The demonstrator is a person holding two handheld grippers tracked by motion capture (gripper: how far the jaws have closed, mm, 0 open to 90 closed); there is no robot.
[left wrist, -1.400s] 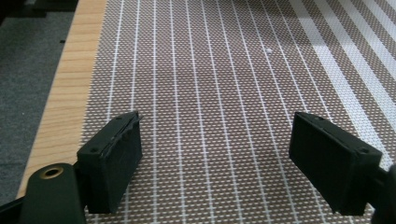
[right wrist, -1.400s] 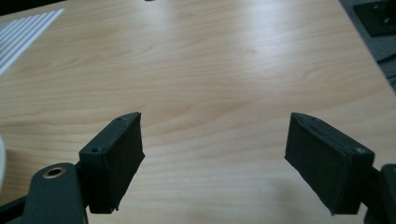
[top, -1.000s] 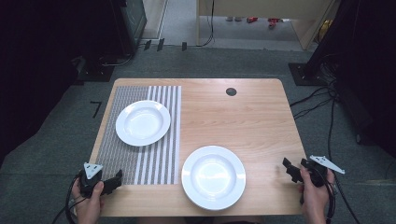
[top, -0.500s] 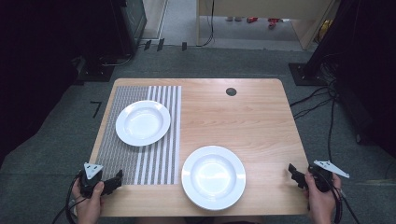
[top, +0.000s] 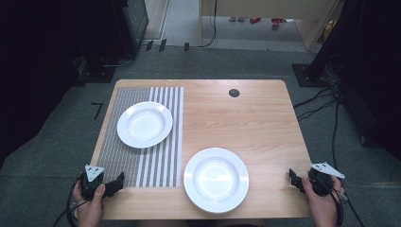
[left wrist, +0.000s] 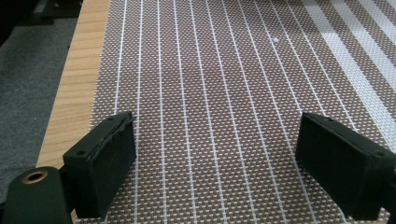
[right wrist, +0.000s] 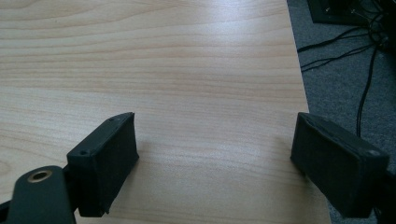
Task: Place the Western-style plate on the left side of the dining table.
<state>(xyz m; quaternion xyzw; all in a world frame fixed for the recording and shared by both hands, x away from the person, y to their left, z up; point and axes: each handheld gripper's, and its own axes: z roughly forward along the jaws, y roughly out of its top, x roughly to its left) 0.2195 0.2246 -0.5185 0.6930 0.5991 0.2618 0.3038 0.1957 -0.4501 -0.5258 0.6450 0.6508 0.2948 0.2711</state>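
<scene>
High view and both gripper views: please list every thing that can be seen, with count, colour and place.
Round white ceramic plate on the mat: one, white, far left.
Round white ceramic plate on bare wood: one, white, near middle.
Striped woven placemat: one, brown and white, left part of the table.
Wooden table: one, light wood, centre.
Round cable hole: one, black, far side of the table.
Cables on the floor: several, black, right of the table.
Left gripper: one, black, open above the placemat.
Right gripper: one, black, open at the near right edge of the table, jaws just opening, nothing between them.
</scene>
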